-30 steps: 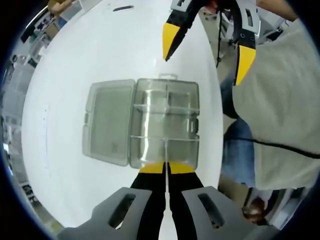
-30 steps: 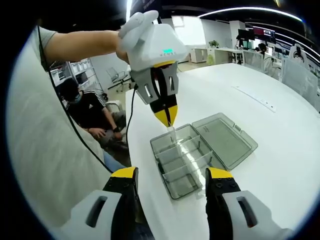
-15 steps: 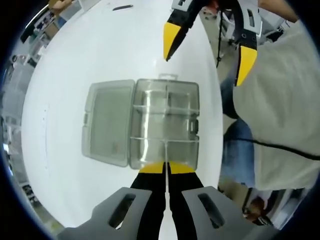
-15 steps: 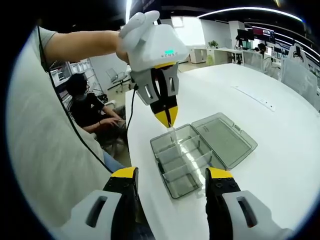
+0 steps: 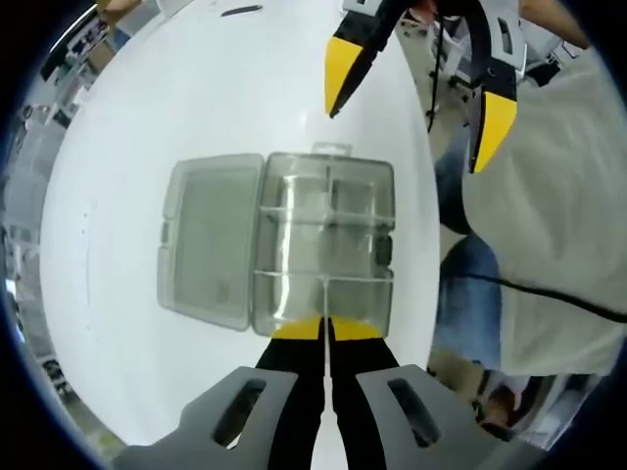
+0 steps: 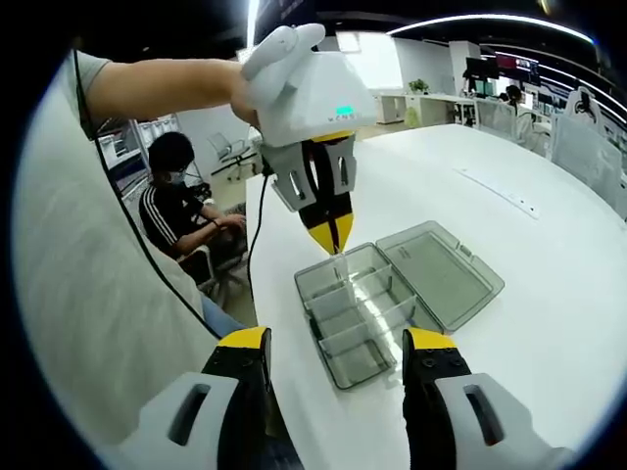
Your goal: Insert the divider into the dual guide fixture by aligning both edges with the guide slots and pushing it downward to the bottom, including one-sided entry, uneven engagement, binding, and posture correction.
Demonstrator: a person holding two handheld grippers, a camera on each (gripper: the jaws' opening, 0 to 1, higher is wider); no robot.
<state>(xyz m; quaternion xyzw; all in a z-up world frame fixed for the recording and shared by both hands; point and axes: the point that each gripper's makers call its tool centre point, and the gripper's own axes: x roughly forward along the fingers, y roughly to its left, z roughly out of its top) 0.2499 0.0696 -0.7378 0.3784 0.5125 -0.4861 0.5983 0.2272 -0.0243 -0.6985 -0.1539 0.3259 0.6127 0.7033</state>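
On the white bench (image 5: 127, 127), close to the edge nearest the person, a clear compartment box (image 6: 358, 308) lies with its lid (image 6: 441, 272) folded flat beside it. Above the box's near edge the left tool (image 6: 331, 235) hangs with its 2 yellow tips pressed together on a thin clear divider (image 6: 340, 269), whose lower edge reaches down to the box's rim. The right tool (image 5: 411, 103) is held spread wide, well clear of the box on the person's side, with open bench all around the lid.
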